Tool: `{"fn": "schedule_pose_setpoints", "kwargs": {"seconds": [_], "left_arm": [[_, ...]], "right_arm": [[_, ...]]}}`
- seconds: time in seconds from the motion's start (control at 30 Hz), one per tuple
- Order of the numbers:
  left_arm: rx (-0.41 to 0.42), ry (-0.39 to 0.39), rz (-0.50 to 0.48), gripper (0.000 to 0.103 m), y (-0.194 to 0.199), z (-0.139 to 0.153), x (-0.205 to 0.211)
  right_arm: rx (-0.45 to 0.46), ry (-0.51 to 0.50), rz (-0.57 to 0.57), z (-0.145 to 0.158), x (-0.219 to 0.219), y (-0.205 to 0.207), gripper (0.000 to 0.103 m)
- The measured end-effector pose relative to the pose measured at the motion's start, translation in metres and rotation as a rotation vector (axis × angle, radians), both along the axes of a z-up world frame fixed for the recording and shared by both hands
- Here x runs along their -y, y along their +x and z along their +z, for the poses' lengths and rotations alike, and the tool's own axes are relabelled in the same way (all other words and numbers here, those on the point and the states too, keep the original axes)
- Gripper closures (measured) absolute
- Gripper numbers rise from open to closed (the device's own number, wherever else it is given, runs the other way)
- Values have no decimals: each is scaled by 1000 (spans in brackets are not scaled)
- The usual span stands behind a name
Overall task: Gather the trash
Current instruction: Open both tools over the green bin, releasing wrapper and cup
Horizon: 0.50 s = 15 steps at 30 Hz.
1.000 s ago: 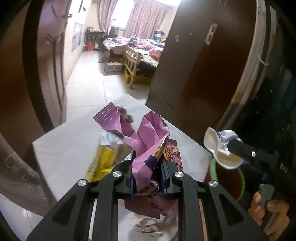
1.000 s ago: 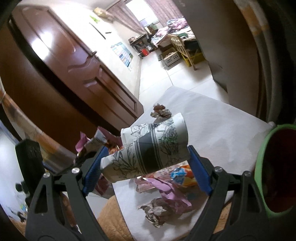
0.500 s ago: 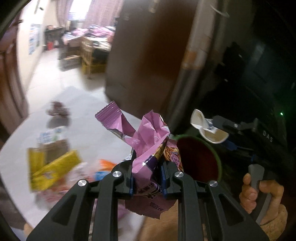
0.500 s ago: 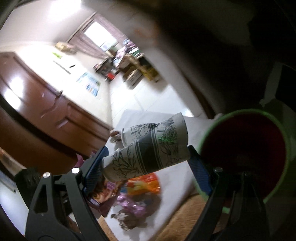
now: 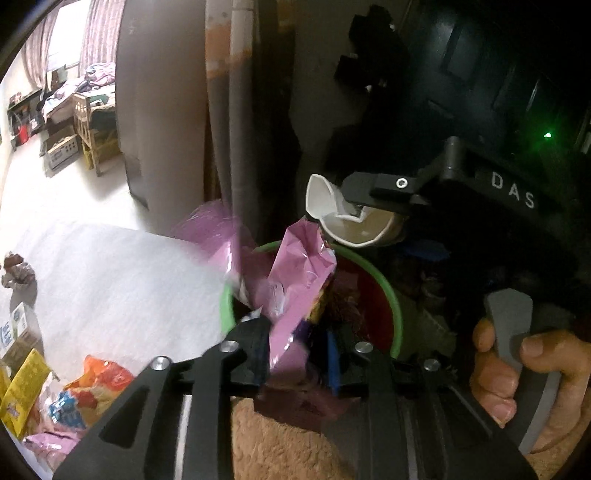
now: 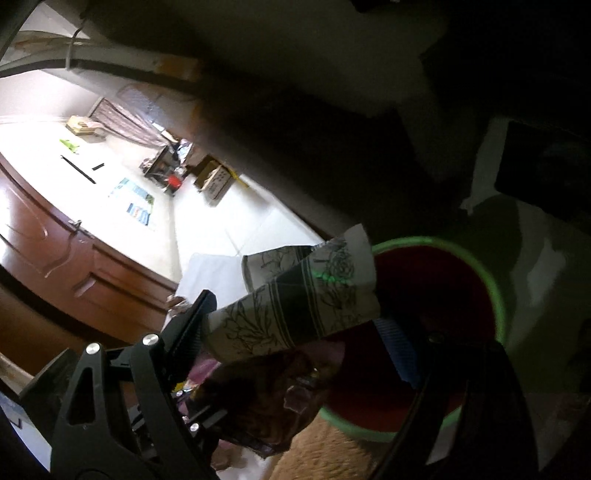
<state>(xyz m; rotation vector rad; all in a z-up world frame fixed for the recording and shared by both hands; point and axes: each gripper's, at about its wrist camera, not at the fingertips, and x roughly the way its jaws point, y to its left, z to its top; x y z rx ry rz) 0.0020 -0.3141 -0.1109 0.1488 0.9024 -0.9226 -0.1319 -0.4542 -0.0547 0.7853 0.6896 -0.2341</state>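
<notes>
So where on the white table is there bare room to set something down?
The white tabletop is bare from the green-rimmed bin across to the crumpled brown wrapper at the far left. The near-left corner is crowded with the orange packet and yellow packets.

Wrapper [image 5: 295, 280] and cup [image 6: 295, 299] over bin [image 5: 395, 306], beside table [image 5: 122, 280]

A lived-in home, looking into a bedroom

At ten o'clock a bed [image 5: 83, 83] heaped with clothes under pink curtains [image 5: 98, 35]; tiled floor [image 5: 55, 192], a cardboard box [image 5: 62, 149], and a panelled wooden door [image 6: 55, 251].
</notes>
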Motion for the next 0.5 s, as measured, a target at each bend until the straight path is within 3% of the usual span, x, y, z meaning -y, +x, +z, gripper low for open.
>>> {"fn": "schedule_pose_setpoints", "kwargs": {"seconds": [0.07, 0.3, 0.5], "left_arm": [[10, 5, 14, 35, 1, -2, 0], [-2, -28, 84, 29, 7, 8, -25], [40, -30, 206, 24, 19, 24, -77]], "right_arm": [[-8, -5, -12, -1, 4, 0, 19], [-76, -33, -52, -9, 1, 2, 14], [-70, -84, -10, 6, -23, 12, 13]]}}
